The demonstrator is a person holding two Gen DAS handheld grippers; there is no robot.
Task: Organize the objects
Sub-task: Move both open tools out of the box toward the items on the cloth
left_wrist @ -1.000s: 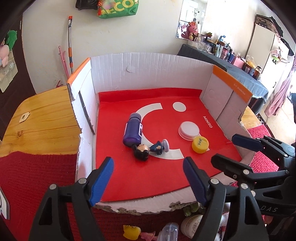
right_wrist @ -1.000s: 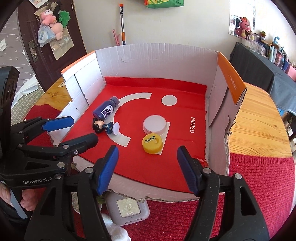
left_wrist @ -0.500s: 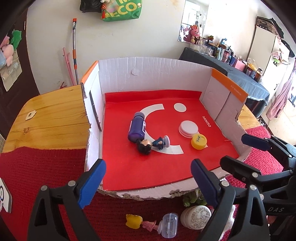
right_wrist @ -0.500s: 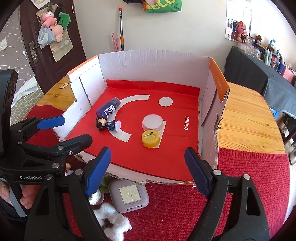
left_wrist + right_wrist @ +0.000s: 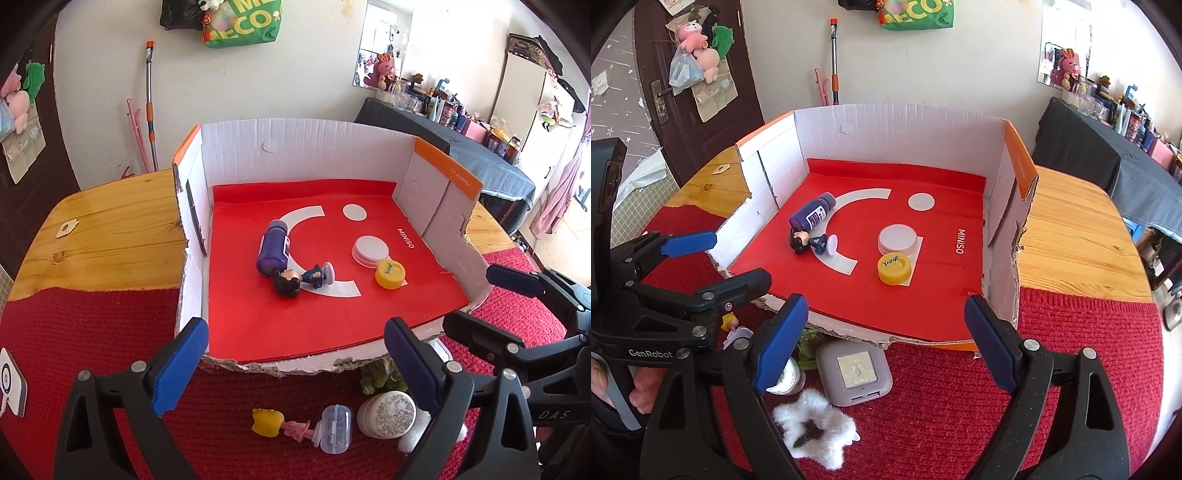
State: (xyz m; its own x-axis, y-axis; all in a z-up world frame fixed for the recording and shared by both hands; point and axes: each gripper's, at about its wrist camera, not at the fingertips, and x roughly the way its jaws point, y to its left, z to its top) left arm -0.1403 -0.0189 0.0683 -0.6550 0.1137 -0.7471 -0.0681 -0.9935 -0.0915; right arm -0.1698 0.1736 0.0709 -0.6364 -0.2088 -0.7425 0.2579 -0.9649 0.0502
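Observation:
A cardboard box (image 5: 306, 140) with a red floor holds a purple bottle (image 5: 274, 251), a dark-haired figurine (image 5: 303, 278), a white round lid (image 5: 370, 250) and a yellow jar (image 5: 389, 273). In front of it on the red mat lie a yellow-headed toy (image 5: 267, 422), a clear capsule (image 5: 335, 428), a glittery round tin (image 5: 388, 413), a green plush (image 5: 376, 376), a grey square case (image 5: 854, 371) and a white fluffy flower (image 5: 816, 430). My left gripper (image 5: 295, 365) is open and empty above these. My right gripper (image 5: 882, 343) is open and empty, just right of the left one.
The box (image 5: 901, 122) stands on a wooden table (image 5: 110, 236) partly covered by a red knitted mat (image 5: 1071, 369). A white device (image 5: 11, 384) lies at the mat's left edge. A dark-clothed side table with clutter (image 5: 461, 125) stands at the right.
Both grippers have pulled back and up from the box, so the loose items in front of it now show. Both stayed open.

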